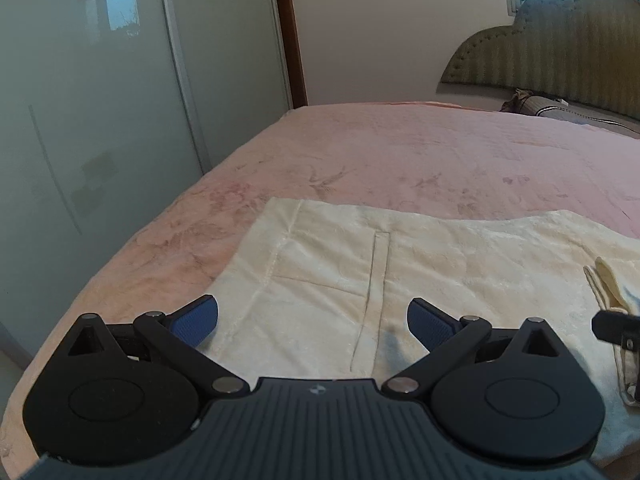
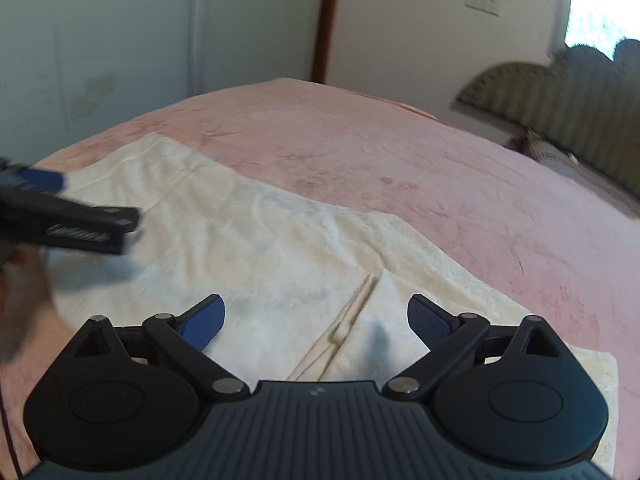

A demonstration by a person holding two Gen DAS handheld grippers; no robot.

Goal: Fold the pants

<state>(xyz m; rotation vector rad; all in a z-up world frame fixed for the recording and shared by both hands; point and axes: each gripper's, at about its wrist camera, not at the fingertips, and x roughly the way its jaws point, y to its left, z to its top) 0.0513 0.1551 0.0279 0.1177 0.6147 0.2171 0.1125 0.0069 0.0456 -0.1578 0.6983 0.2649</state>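
Cream-white pants [image 1: 400, 264] lie flat on the pink bedspread [image 1: 400, 148], with a pocket seam and a drawstring [image 1: 608, 292] at the right. My left gripper [image 1: 312, 320] is open and empty, low over the near left part of the pants. In the right wrist view the pants [image 2: 248, 232] stretch from far left to near right, with a folded edge [image 2: 352, 320] between the fingers. My right gripper [image 2: 316, 320] is open and empty just above them. The left gripper also shows blurred at the left of that view [image 2: 72, 216]. The right gripper's tip shows at the right edge of the left wrist view [image 1: 616, 326].
The bed's left edge [image 1: 120, 248] drops toward a frosted glass wardrobe [image 1: 100, 100]. A padded headboard [image 1: 560, 52] and a pillow [image 1: 568, 114] lie at the far right. The bedspread [image 2: 400, 152] extends beyond the pants.
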